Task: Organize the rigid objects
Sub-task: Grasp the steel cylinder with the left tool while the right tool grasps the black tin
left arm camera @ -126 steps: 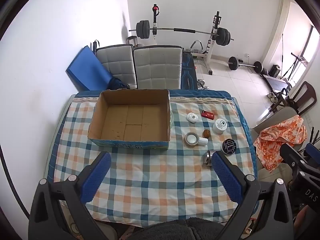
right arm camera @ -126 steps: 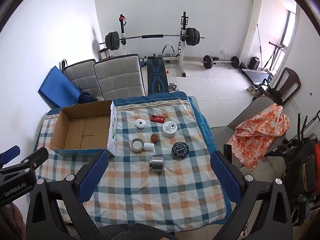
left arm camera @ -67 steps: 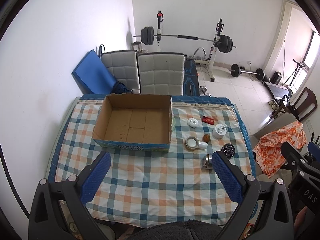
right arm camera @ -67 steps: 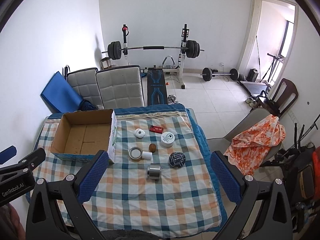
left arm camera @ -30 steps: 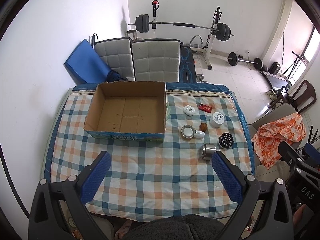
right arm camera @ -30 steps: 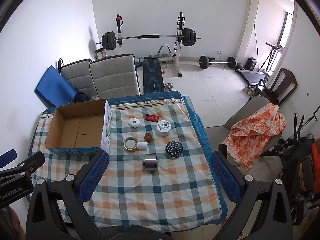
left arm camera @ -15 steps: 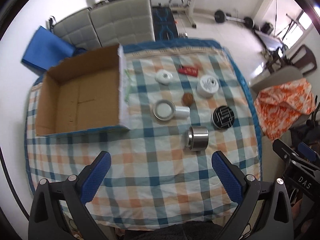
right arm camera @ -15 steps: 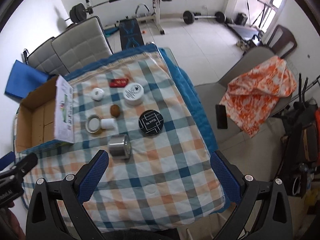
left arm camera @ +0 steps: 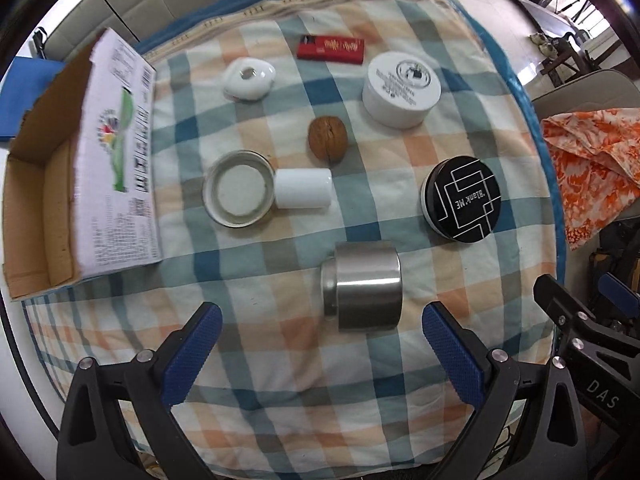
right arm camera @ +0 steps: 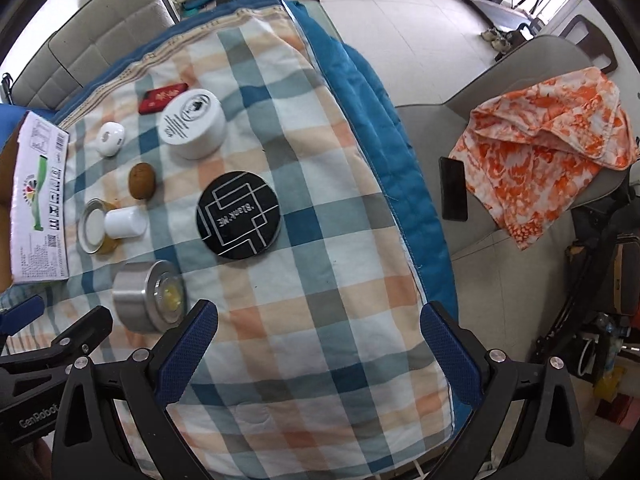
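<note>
Checked-cloth surface [left arm camera: 280,380] in a room w/ grey chairs [right arm camera: 520,92] and weights on a tiled floor. Cardboard box [left arm camera: 48,184] at left; steel tin [left arm camera: 366,286] on its side just ahead of the left hand-held gripper [left arm camera: 320,354] — jaws wide, empty. Right hand-held gripper [right arm camera: 318,350] also wide, black tin [right arm camera: 239,214] ahead-left.

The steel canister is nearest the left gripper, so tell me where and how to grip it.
The steel canister lies on its side, axis left-right, with its narrower end toward the cardboard box. Bring the open left gripper down from above and close the fingers over the flat ends, not its curved wall, which could roll.
</note>
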Action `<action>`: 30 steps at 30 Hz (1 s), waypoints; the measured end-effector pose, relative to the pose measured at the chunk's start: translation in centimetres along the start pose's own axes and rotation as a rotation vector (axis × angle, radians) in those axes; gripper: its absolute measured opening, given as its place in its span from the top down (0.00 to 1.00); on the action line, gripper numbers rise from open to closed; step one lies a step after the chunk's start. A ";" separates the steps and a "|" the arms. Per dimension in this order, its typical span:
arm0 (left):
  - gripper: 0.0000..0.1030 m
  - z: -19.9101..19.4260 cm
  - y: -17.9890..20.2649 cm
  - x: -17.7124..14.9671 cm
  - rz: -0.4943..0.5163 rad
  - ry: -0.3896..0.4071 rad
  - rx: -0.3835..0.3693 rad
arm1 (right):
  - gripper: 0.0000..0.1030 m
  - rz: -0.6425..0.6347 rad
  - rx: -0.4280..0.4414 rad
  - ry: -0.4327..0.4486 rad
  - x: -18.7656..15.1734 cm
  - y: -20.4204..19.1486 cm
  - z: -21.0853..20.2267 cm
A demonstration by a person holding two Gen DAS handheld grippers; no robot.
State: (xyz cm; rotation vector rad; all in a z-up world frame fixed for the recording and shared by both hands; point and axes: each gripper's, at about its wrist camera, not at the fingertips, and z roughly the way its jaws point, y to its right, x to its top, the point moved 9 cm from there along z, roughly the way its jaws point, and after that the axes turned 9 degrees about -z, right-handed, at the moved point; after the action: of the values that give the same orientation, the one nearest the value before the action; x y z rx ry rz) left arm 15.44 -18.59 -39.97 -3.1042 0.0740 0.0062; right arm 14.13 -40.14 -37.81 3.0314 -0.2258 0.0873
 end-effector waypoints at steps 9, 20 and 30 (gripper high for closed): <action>0.08 5.9 1.2 0.0 0.025 -0.107 0.015 | 0.00 0.016 0.008 -0.084 0.7 1.2 4.7; 0.46 6.7 1.2 -0.1 0.035 -0.132 -0.052 | 0.00 0.021 0.047 -0.106 1.4 0.6 6.2; 0.46 5.2 -6.4 1.6 -0.114 -0.112 -0.014 | 0.00 -0.019 0.161 -0.125 5.3 -5.1 8.0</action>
State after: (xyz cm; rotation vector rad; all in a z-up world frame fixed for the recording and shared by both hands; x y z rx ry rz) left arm 17.35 -12.07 -44.95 -3.1098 -0.1065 0.1774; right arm 20.53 -36.68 -45.87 3.2022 -0.2095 -0.0900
